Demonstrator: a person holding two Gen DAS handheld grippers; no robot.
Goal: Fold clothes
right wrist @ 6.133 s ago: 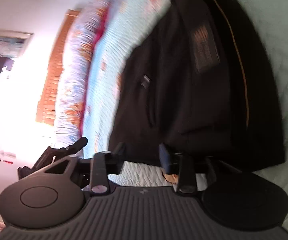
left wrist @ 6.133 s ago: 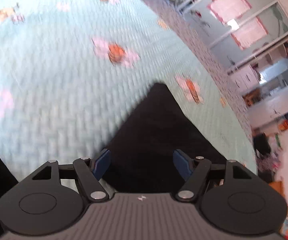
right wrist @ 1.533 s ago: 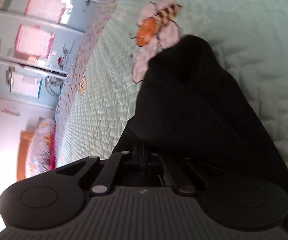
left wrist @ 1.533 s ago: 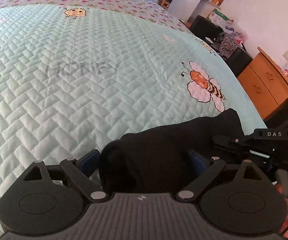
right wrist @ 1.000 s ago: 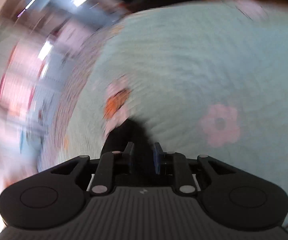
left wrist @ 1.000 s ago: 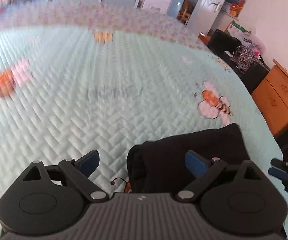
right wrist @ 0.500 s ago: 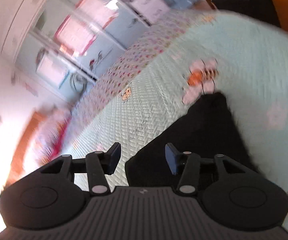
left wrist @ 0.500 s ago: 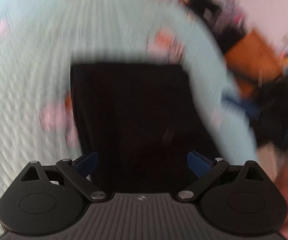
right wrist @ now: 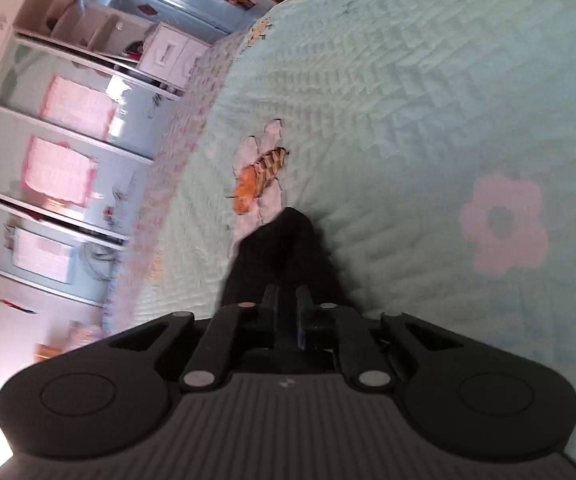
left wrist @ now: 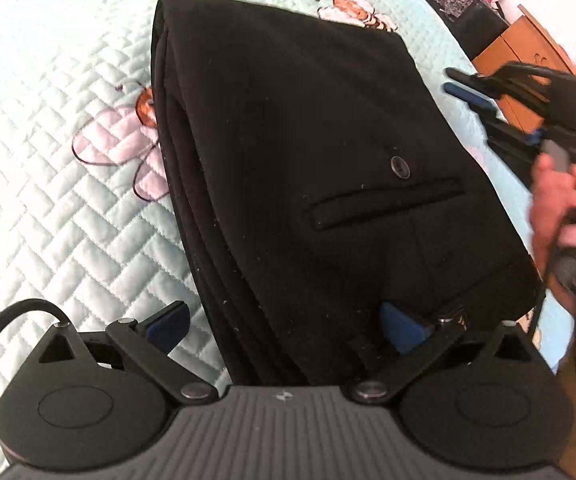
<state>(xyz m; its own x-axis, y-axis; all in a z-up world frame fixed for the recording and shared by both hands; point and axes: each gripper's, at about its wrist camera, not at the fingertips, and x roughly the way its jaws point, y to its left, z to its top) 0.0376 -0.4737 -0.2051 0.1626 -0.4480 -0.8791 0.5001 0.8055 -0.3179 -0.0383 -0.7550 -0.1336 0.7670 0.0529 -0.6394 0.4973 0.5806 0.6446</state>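
Black trousers [left wrist: 299,168] lie folded in several layers on the mint quilted bedspread [left wrist: 48,160], back pocket and button facing up. My left gripper [left wrist: 284,324] is open, its blue pads either side of the folded stack's near end, just above it. In the left wrist view the right gripper [left wrist: 467,86] is seen off the stack's right edge, held by a hand, its fingers close together. In the right wrist view the right gripper [right wrist: 286,312] has its fingers nearly together with the black cloth [right wrist: 284,248] between them.
The bedspread [right wrist: 407,100] carries bee and flower prints. A wooden cabinet [left wrist: 527,44] and dark bags stand beyond the bed's right edge. White wardrobes [right wrist: 68,140] stand past the far side of the bed.
The left gripper has let go and pulled back above the folded trousers, jaws staying open. The right gripper's jaws, open half a second ago, have closed on the black cloth.
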